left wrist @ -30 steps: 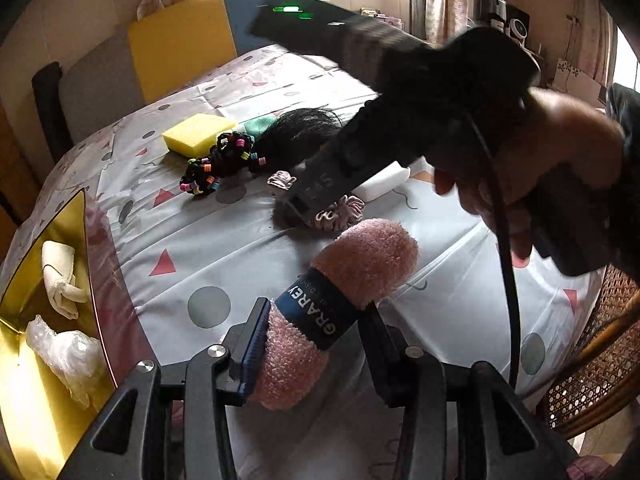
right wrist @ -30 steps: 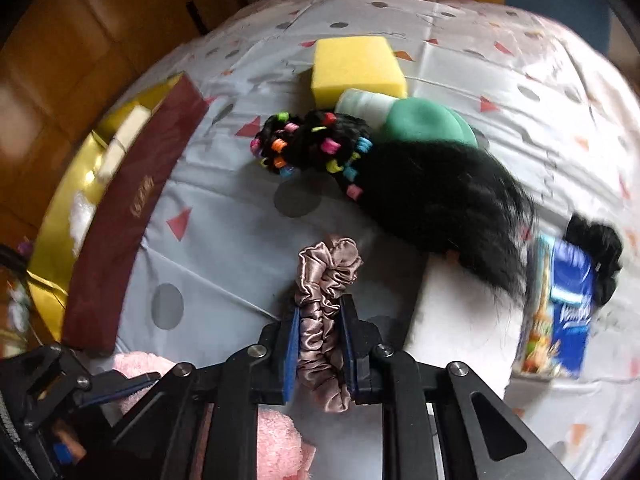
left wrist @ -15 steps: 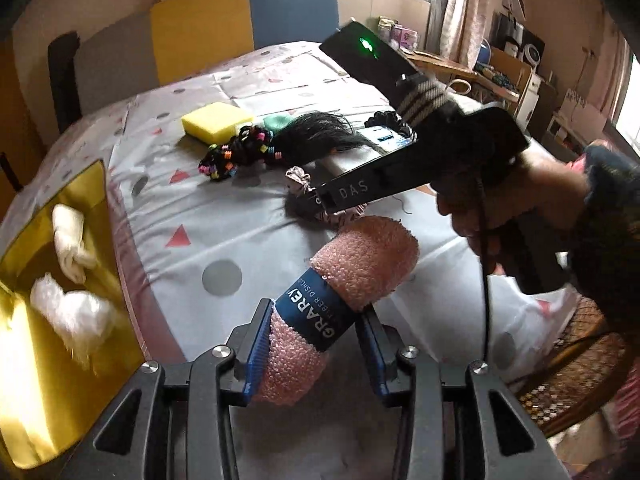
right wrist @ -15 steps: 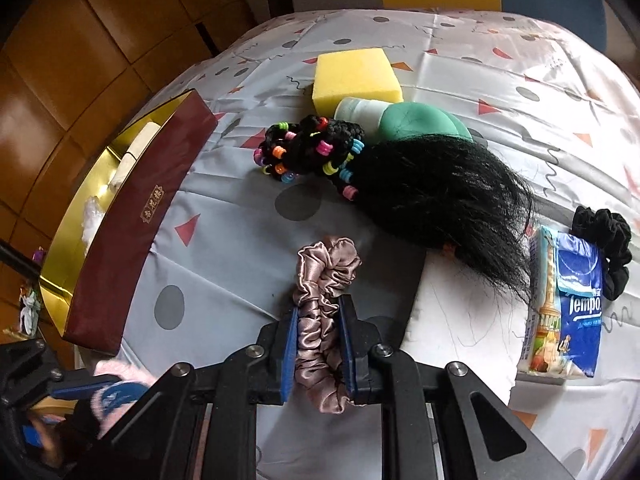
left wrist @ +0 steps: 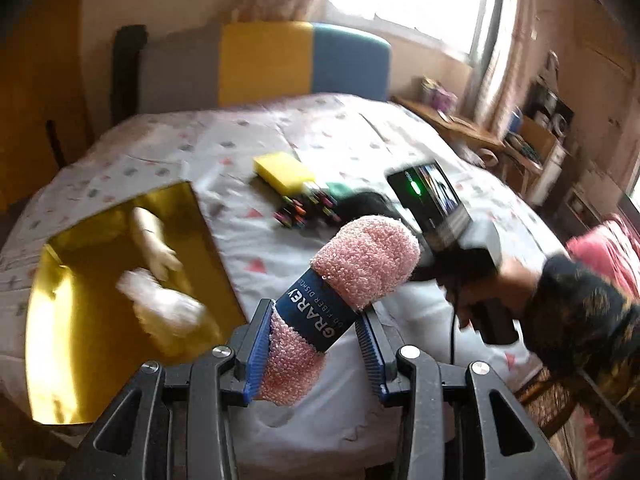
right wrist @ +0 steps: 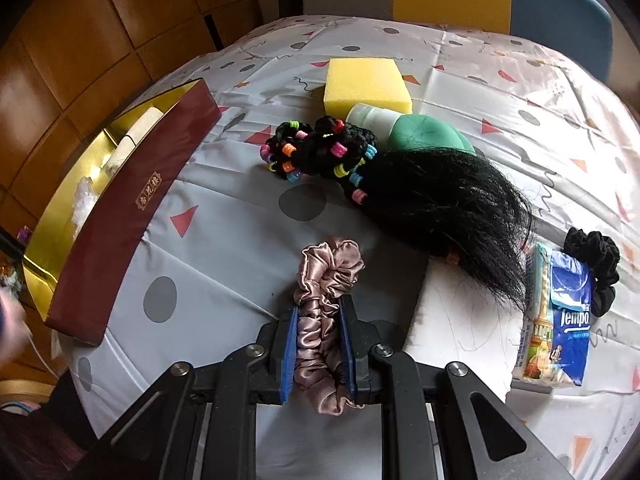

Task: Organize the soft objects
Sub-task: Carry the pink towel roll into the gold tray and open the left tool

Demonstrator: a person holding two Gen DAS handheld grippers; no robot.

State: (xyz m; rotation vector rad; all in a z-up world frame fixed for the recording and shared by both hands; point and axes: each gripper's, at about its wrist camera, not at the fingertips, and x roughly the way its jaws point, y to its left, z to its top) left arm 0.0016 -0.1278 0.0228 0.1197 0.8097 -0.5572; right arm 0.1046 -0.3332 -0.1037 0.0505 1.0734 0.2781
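My left gripper [left wrist: 314, 350] is shut on a rolled pink fluffy cloth [left wrist: 360, 268] with a dark blue band, held up above the bed. To its left lies an open gold-lined box [left wrist: 80, 320] with a cream roll [left wrist: 154, 244] and a white crumpled piece [left wrist: 164, 312] inside. My right gripper [right wrist: 319, 354] is shut on a mauve satin scrunchie [right wrist: 326, 280], low over the bedsheet. The same box [right wrist: 128, 216], with its maroon wall, lies at the left in the right wrist view. In the left wrist view the right gripper's body and the hand [left wrist: 480, 280] holding it show at the right.
On the patterned sheet [right wrist: 240, 240] lie a yellow sponge [right wrist: 366, 84], a green and white bottle [right wrist: 412, 132], a black hairpiece with coloured beads [right wrist: 400, 184], a black scrunchie [right wrist: 596, 264], a tissue pack [right wrist: 560, 316] and a white pad [right wrist: 460, 320]. A padded headboard [left wrist: 264, 64] stands behind.
My left gripper has risen with the pink roll and swung left, bringing the gold box more fully into view. The right gripper has stayed put, still clamped on the scrunchie.
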